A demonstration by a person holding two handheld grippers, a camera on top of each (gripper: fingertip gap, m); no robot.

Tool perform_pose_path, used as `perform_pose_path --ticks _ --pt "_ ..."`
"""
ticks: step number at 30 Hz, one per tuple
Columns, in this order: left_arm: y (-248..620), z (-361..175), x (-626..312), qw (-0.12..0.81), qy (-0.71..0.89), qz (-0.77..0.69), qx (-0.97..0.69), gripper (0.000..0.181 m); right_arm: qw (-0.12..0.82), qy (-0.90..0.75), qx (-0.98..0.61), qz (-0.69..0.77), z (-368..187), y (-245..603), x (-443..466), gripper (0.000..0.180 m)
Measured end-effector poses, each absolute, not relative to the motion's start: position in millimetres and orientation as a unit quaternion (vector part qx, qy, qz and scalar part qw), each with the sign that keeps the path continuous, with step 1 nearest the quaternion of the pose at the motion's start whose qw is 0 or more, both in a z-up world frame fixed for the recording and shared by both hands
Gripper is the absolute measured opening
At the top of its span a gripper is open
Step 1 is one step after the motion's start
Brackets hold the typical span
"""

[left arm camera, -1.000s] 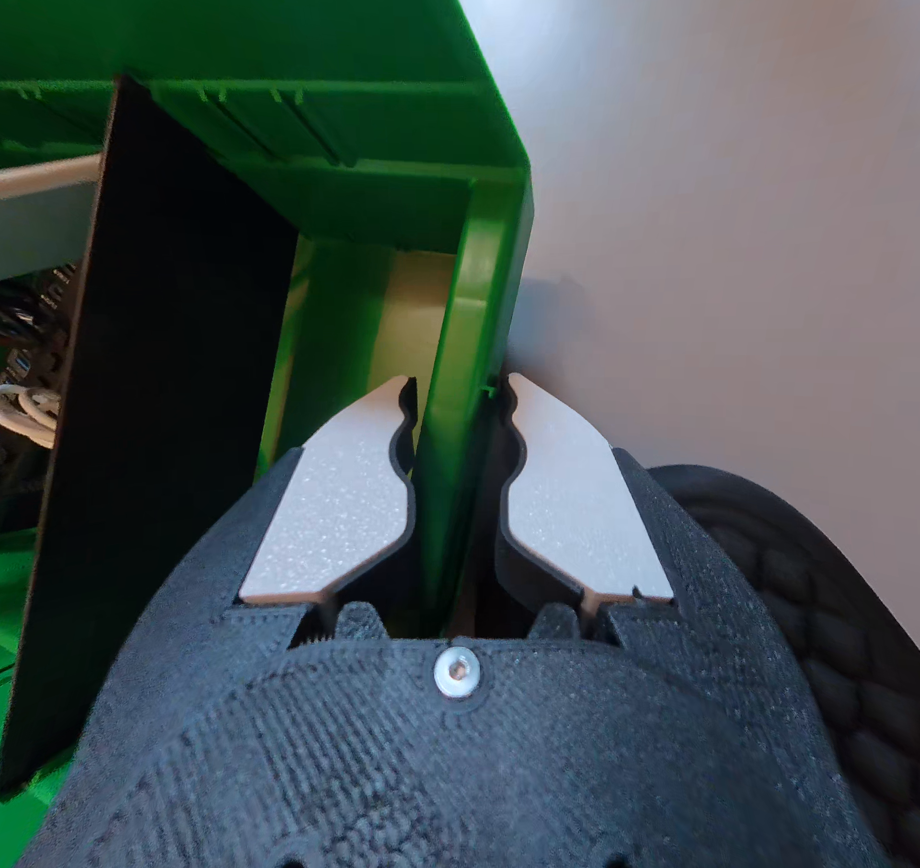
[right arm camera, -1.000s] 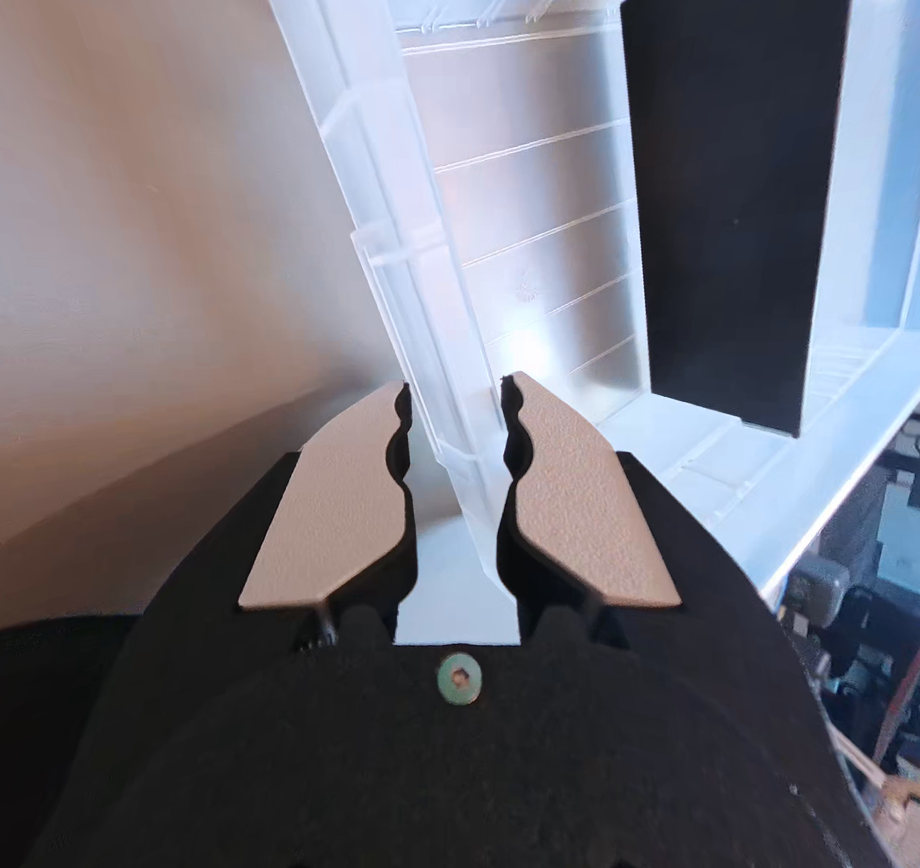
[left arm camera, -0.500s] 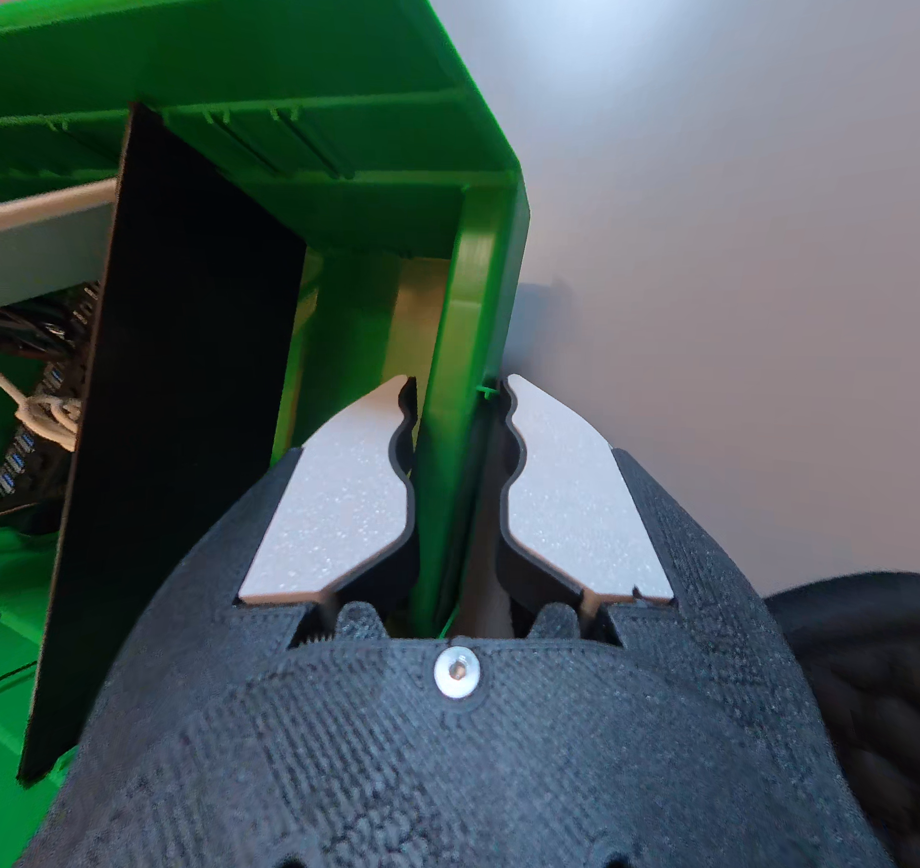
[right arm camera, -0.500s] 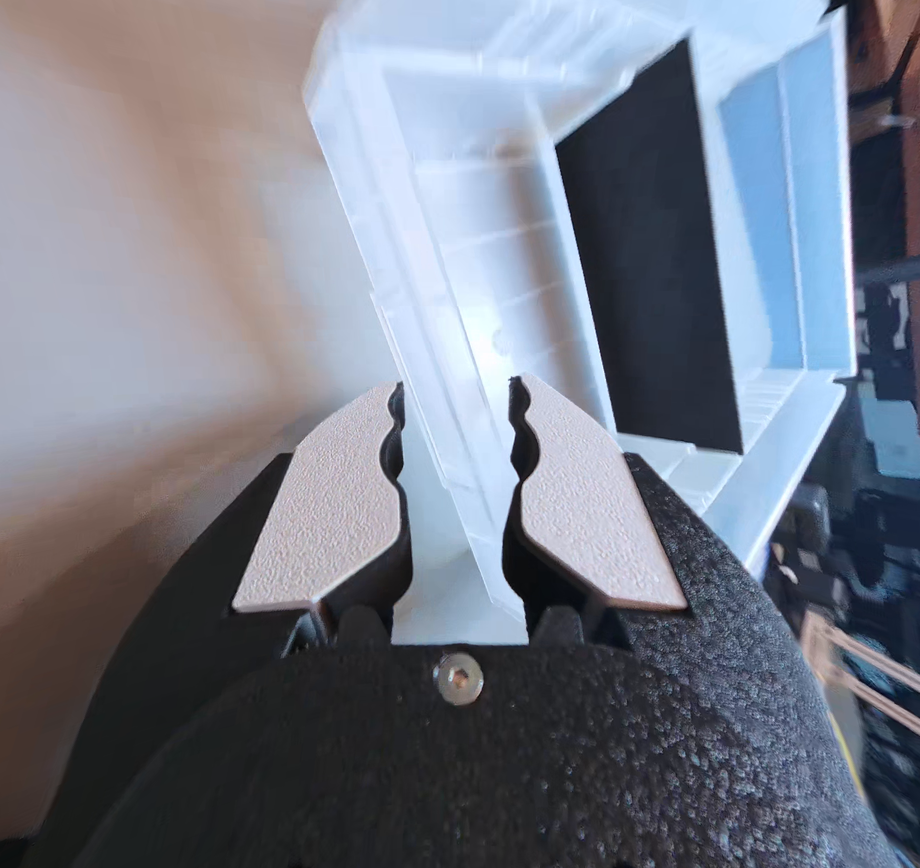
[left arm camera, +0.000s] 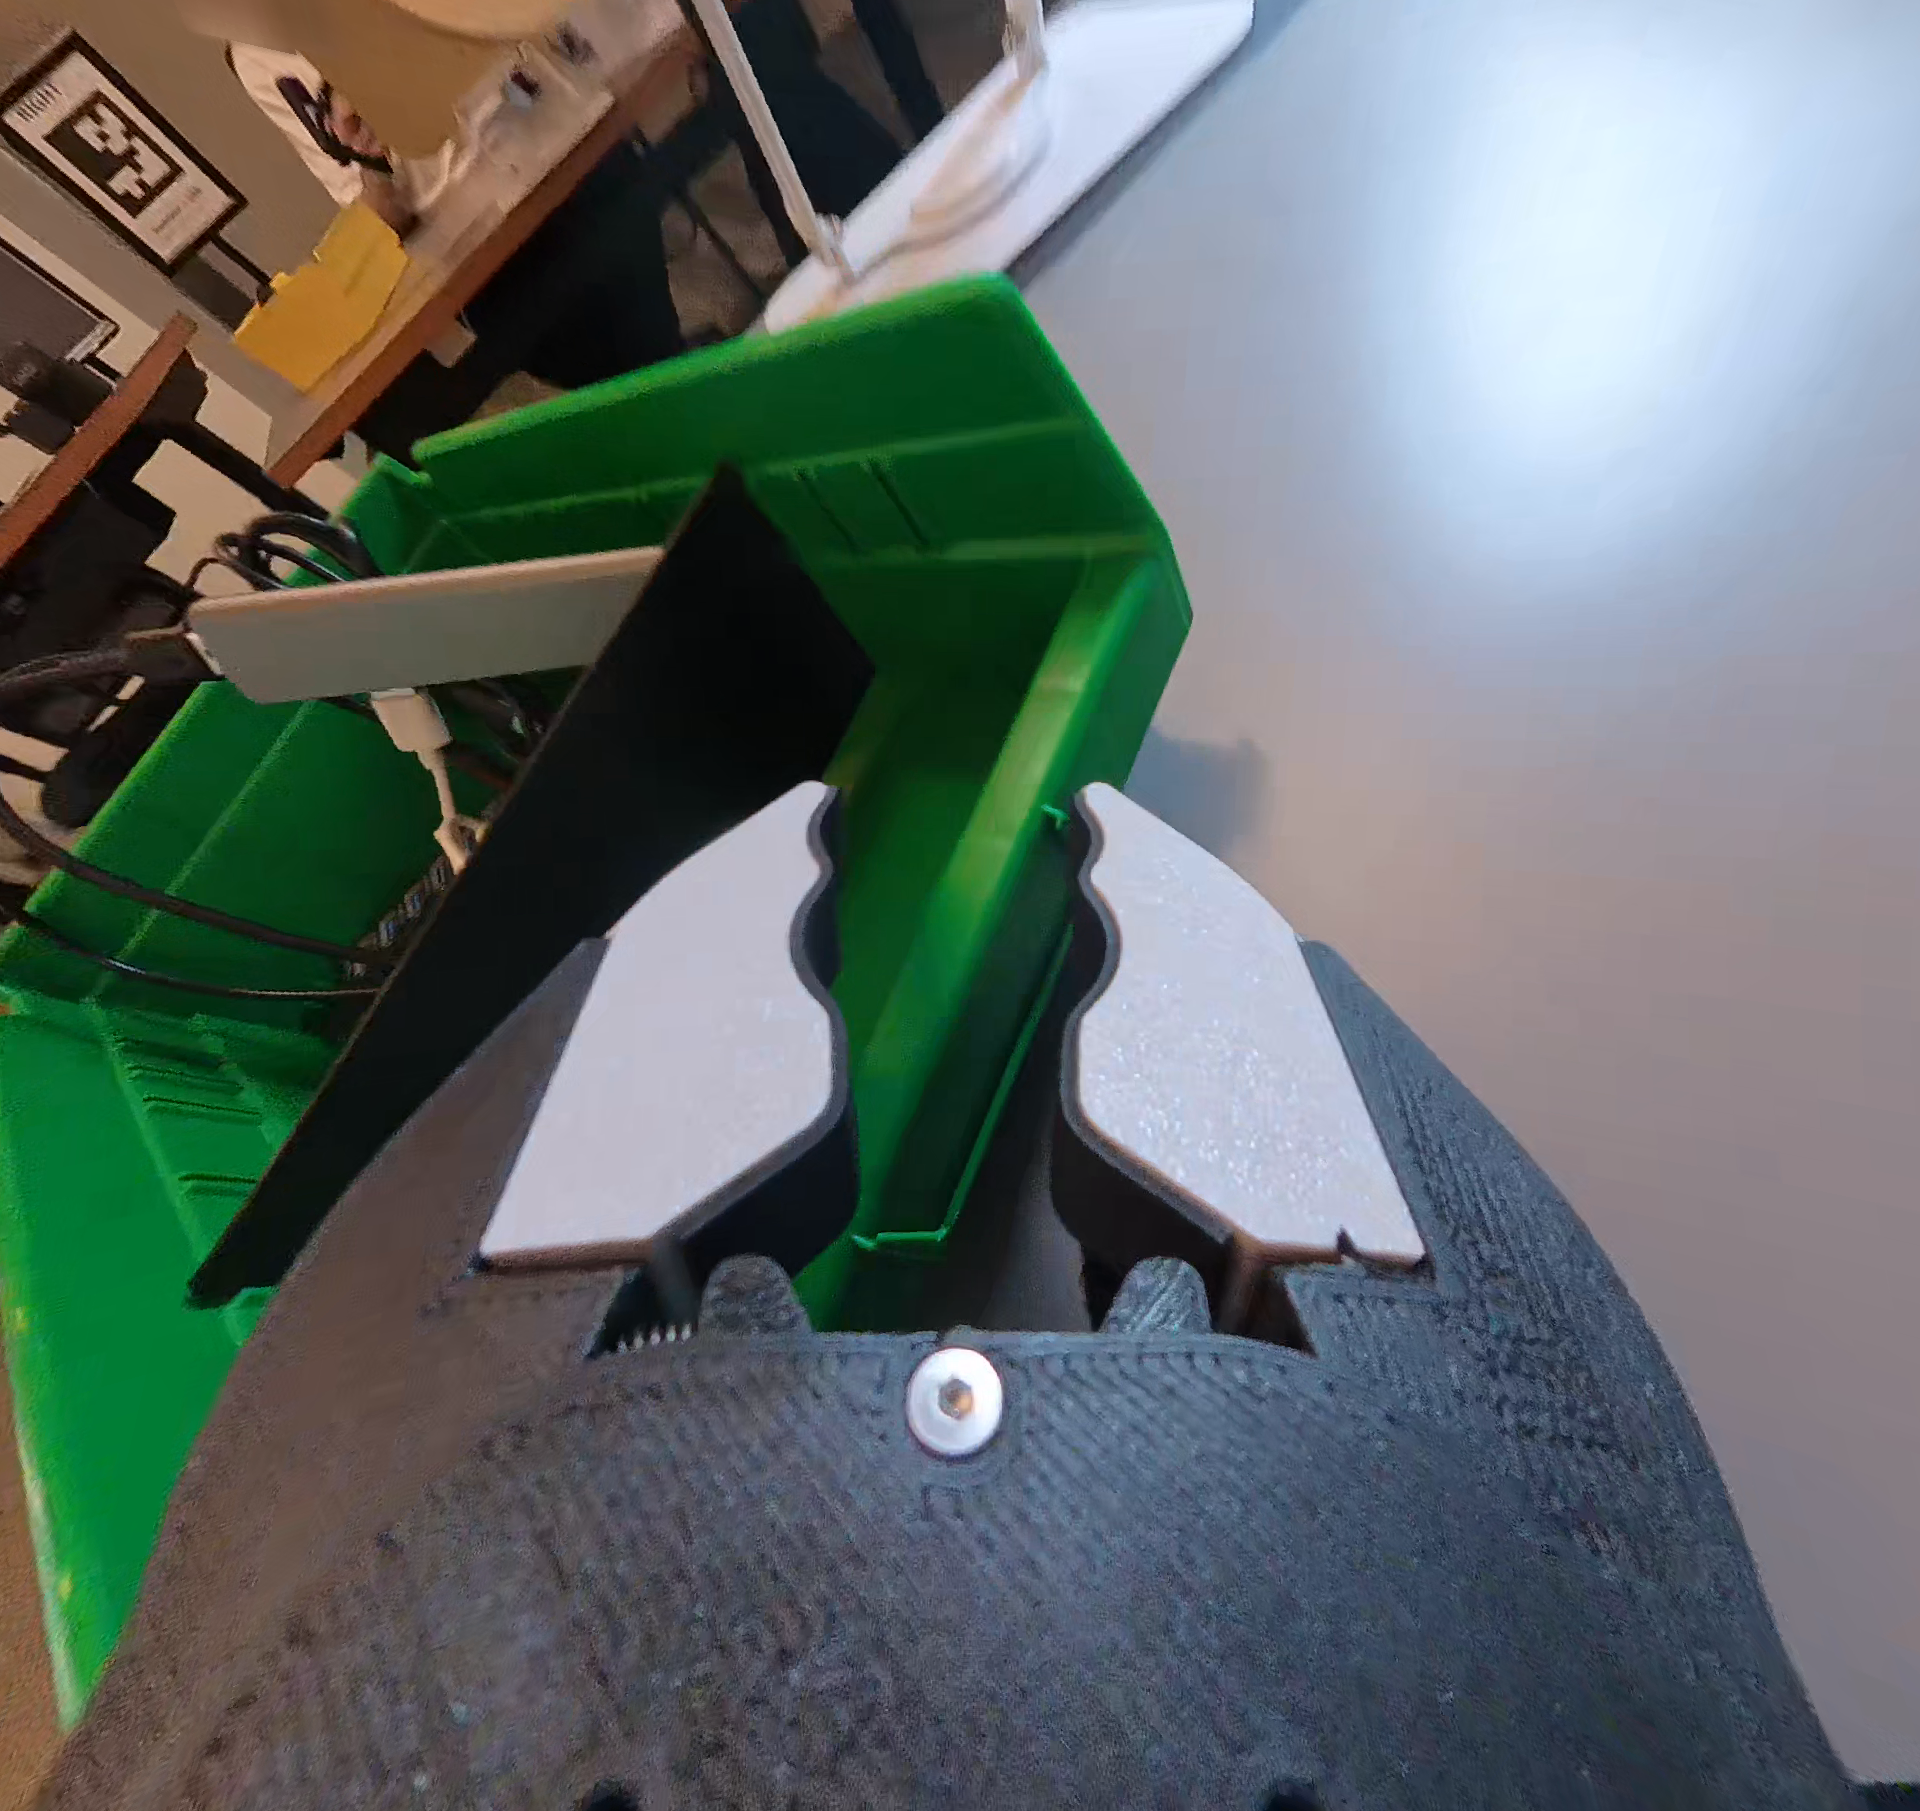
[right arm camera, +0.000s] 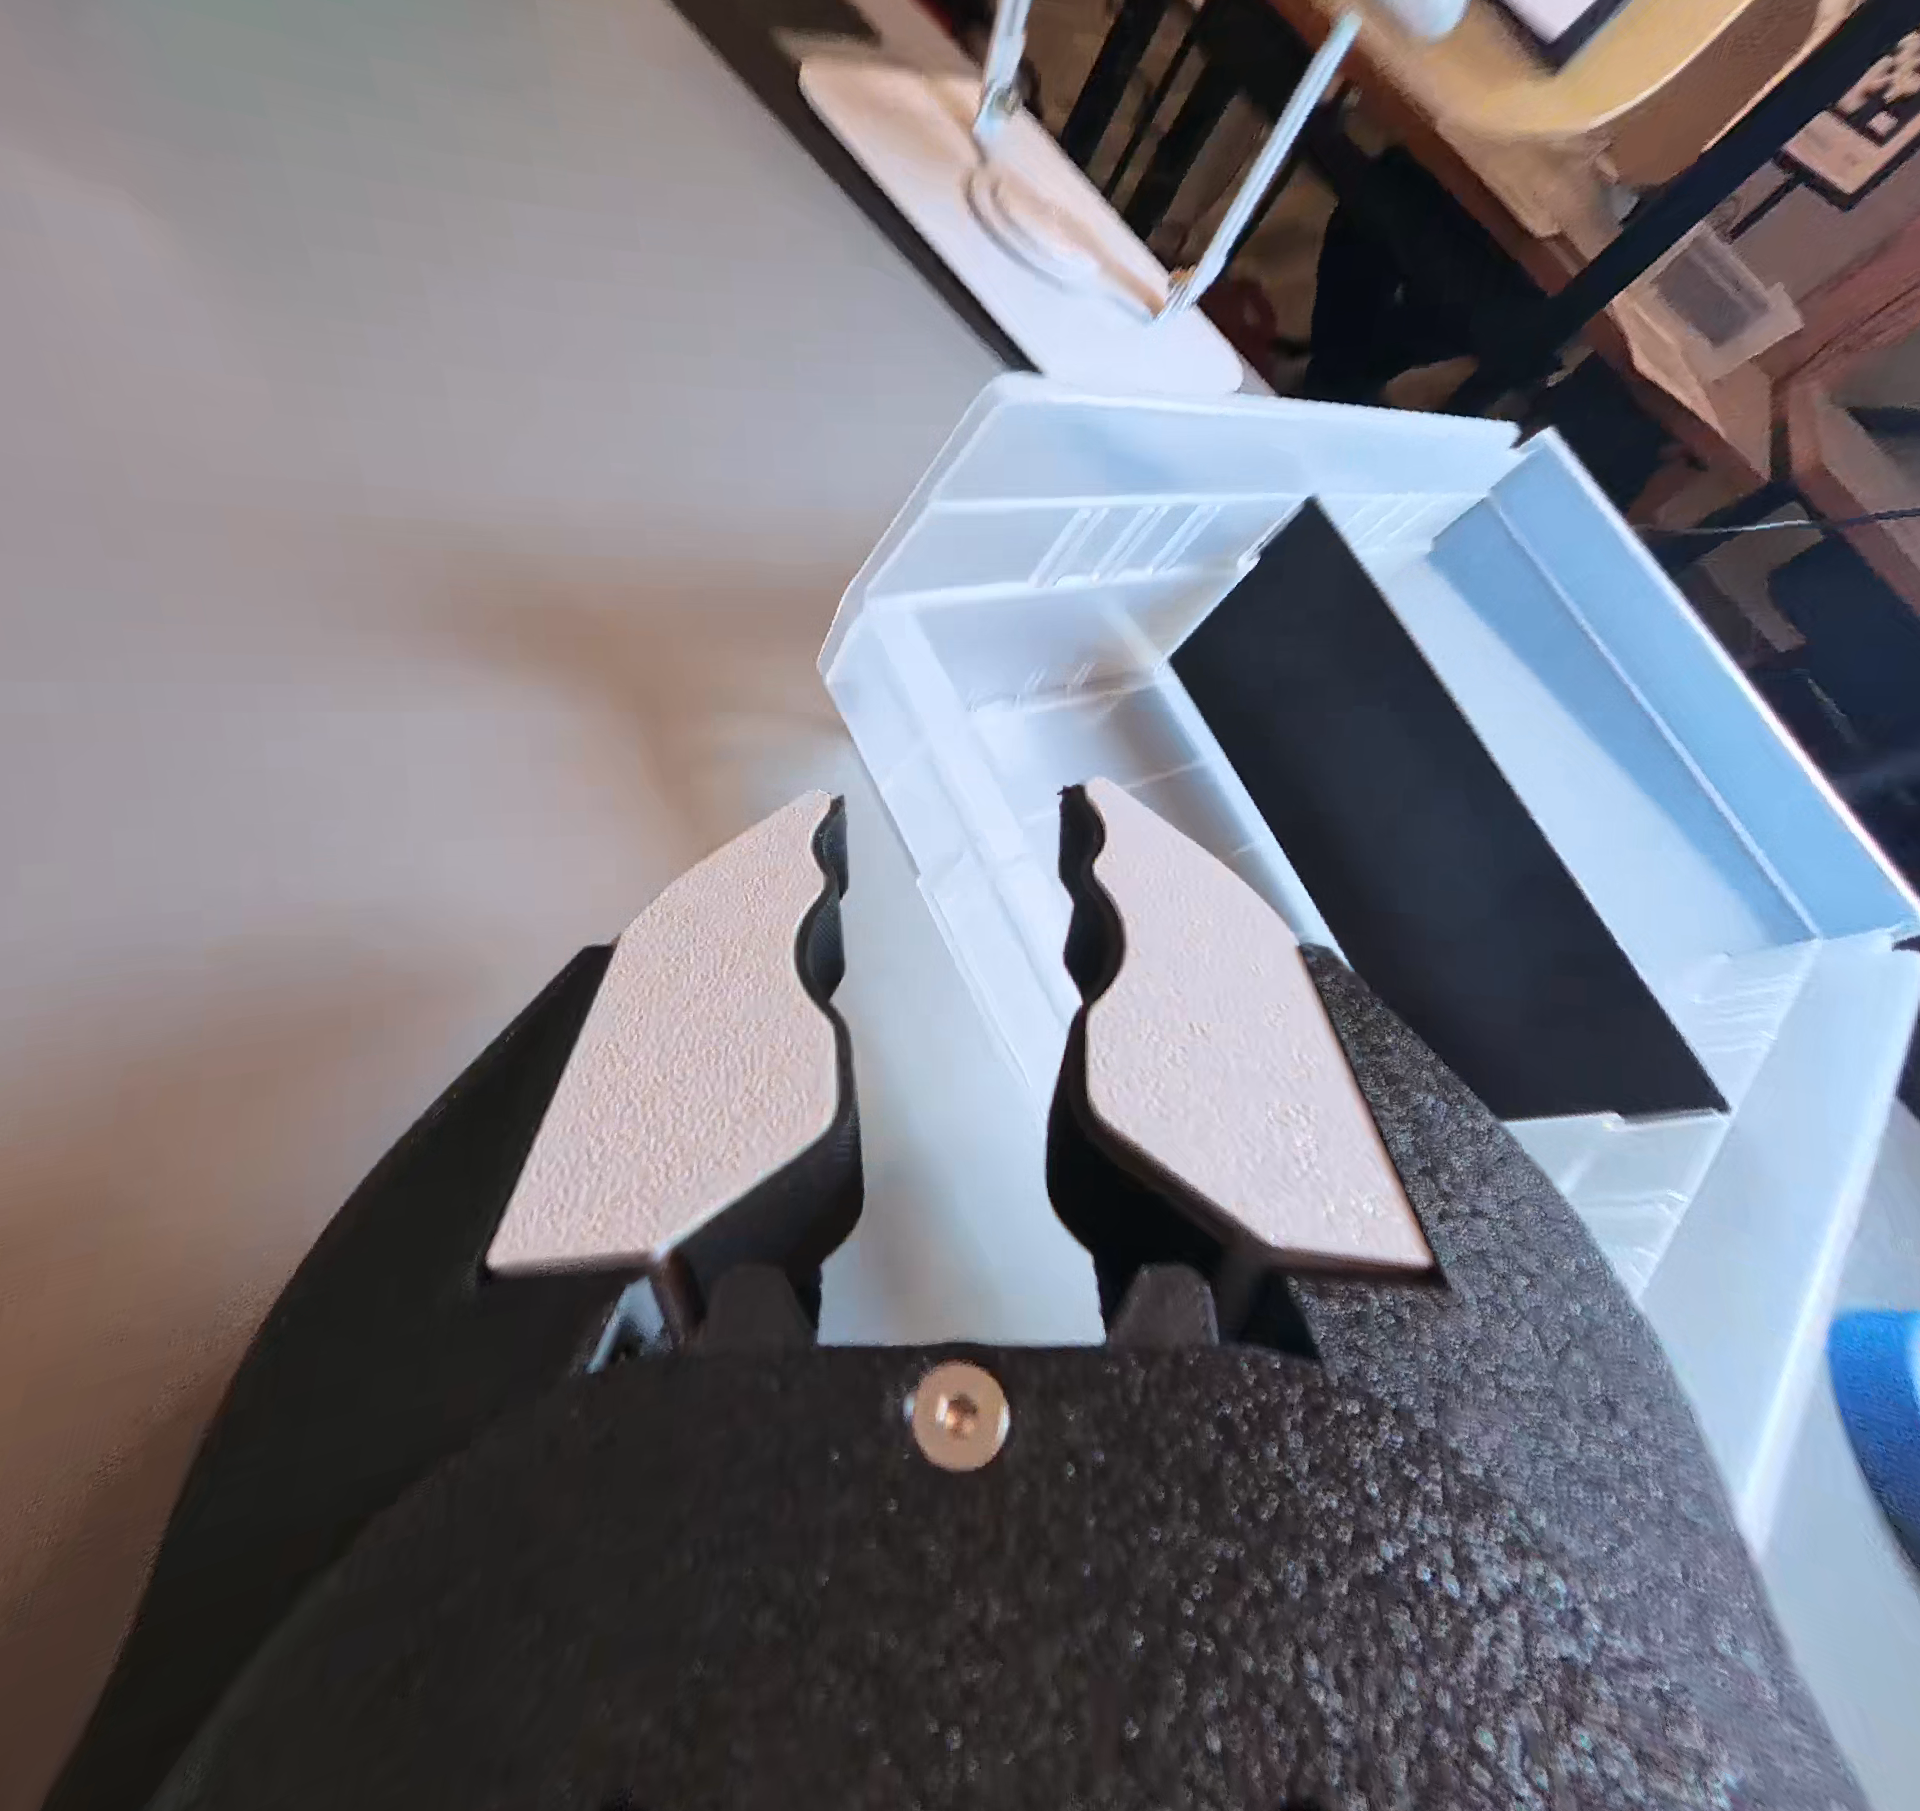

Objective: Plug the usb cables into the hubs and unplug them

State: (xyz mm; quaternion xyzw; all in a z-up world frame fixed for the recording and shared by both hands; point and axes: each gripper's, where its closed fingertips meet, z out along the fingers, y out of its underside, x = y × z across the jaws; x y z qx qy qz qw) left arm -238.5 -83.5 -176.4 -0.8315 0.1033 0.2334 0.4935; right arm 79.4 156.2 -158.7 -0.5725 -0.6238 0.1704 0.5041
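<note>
L gripper (left arm camera: 951, 805) straddles the wall of a green bin (left arm camera: 966, 556): one finger inside, one outside, jaws narrowly parted w/ the wall between them. Whether both pads actually press the plastic, can't tell; a thin dark gap shows along the outer finger (left arm camera: 1226, 1034). Bin runs from the fingers toward 10 o'clock. A black divider (left arm camera: 644, 826) stands upright across it, at 10 o'clock from the fingertips. Past the divider, at approx 9–10 o'clock, a grey hub (left arm camera: 416, 629) lies slanted, w/ a white plug (left arm camera: 410, 722) under its lower edge and black cables (left arm camera: 156, 909) looping in and over the bin's far end. Whether the white plug is seated in the hub, can't tell. Grey table (left arm camera: 1558, 618) fills the 1–4 o'clock side.

R gripper (right arm camera: 951, 805) straddles the wall of a clear bin (right arm camera: 1039, 473) the same way, jaws partly open; the wall passes between the tips nearer the inner finger (right arm camera: 1236, 1055), w/ a visible gap at the other. Contact unclear. A black divider (right arm camera: 1434, 826) stands in this bin at 2 o'clock from the tips. No hub or cable seen in this view. A blue item (right arm camera: 1870, 1387) pokes in at 4 o'clock, edge of frame, kind unclear. A white lamp base (right arm camera: 997, 182) sits on the table at 12 o'clock, beyond the bin; wooden desks behind.
</note>
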Motion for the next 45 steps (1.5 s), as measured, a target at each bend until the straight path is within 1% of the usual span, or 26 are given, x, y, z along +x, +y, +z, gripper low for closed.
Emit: perform_pose_path --ticks 1,3,6,9,11,12,13,15,16,17,19,20,22,24,26,27,32,36,39,41,43,45 --pt "-84.6 -168.4 -236.6 0.517 0.092 0.219 -0.822 0.039 0.518 -0.607 -0.571 0.191 -150.7 156.6 78.6 0.040" --pt "-88.3 -153.7 -235.3 0.558 0.061 0.190 -0.806 0.040 0.542 -0.569 -0.572 0.237 -133.9 158.4 77.8 0.039" --pt "-93.0 -128.9 -236.4 0.613 0.007 0.145 -0.776 0.040 0.543 -0.522 -0.581 0.308 -116.9 160.2 75.9 0.039" --pt "-99.3 -91.7 -250.0 0.641 -0.018 0.164 -0.749 0.039 0.543 -0.497 -0.574 0.359 -101.2 160.1 74.5 0.038" --pt "-101.7 -62.6 -267.2 0.644 -0.033 0.190 -0.740 0.029 0.536 -0.486 -0.572 0.387 -94.5 158.9 73.8 0.038" --pt "-100.3 -53.6 -279.5 0.629 -0.047 0.197 -0.751 0.028 0.530 -0.482 -0.572 0.399 -93.3 158.0 73.1 0.038" --pt "-95.5 -51.5 -291.6 0.601 -0.065 0.182 -0.775 0.033 0.527 -0.476 -0.574 0.408 -92.7 158.1 72.6 0.037" --pt "-76.8 -58.8 -306.8 0.540 -0.101 0.096 -0.830 0.051 0.518 -0.474 -0.577 0.418 -95.8 157.2 71.2 0.037" --pt "-66.1 -64.2 -318.7 0.516 -0.117 0.073 -0.845 0.054 0.515 -0.476 -0.578 0.418 -99.2 156.5 70.3 0.036" --pt "-57.3 -73.2 -338.3 0.491 -0.137 0.079 -0.857 0.057 0.512 -0.480 -0.579 0.415 -103.6 155.5 69.4 0.035" --pt "-43.4 -104.4 -373.5 0.431 -0.191 0.072 -0.879 0.072 0.507 -0.494 -0.578 0.405 -113.4 151.8 67.0 0.034" --pt "-34.0 -121.0 -378.0 0.412 -0.221 0.026 -0.884 0.078 0.505 -0.501 -0.577 0.401 -117.9 149.2 66.0 0.033" --pt "-18.4 -147.1 -381.7 0.389 -0.271 -0.044 -0.879 0.078 0.499 -0.516 -0.574 0.393 -125.9 142.3 64.7 0.032" --pt "-9.8 -158.2 -384.0 0.374 -0.281 -0.054 -0.882 0.074 0.501 -0.530 -0.569 0.380 -131.0 137.0 64.8 0.031" --pt "-3.1 -153.1 -383.0 0.381 -0.267 -0.053 -0.883 0.063 0.504 -0.545 -0.560 0.367 -133.3 132.8 64.8 0.030" --pt "-1.2 -148.9 -380.5 0.387 -0.262 -0.061 -0.882 0.045 0.507 -0.550 -0.556 0.361 -133.6 131.5 64.8 0.029" --pt "-10.7 -104.2 -384.0 0.455 -0.238 -0.026 -0.858 0.039 0.512 -0.562 -0.544 0.356 -130.8 125.7 65.9 0.027" --pt "-21.8 -36.4 -363.1 0.551 -0.164 0.039 -0.817 0.037 0.521 -0.560 -0.536 0.359 -125.8 122.0 65.3 0.026" --pt "-26.1 14.0 -315.3 0.615 -0.074 0.098 -0.779 0.036 0.523 -0.553 -0.519 0.388 -116.3 109.8 61.5 0.026" --pt "-23.6 33.2 -269.7 0.641 -0.004 0.120 -0.758 0.036 0.515 -0.547 -0.517 0.411 -108.9 98.6 55.1 0.029" --pt "-15.3 37.9 -220.3 0.657 0.058 0.127 -0.741 0.036 0.499 -0.543 -0.507 0.446 -96.8 81.0 43.7 0.031" --pt "-2.0 31.1 -170.3 0.660 0.125 0.144 -0.726 0.036 0.484 -0.548 -0.490 0.474 -82.3 60.0 30.2 0.032"
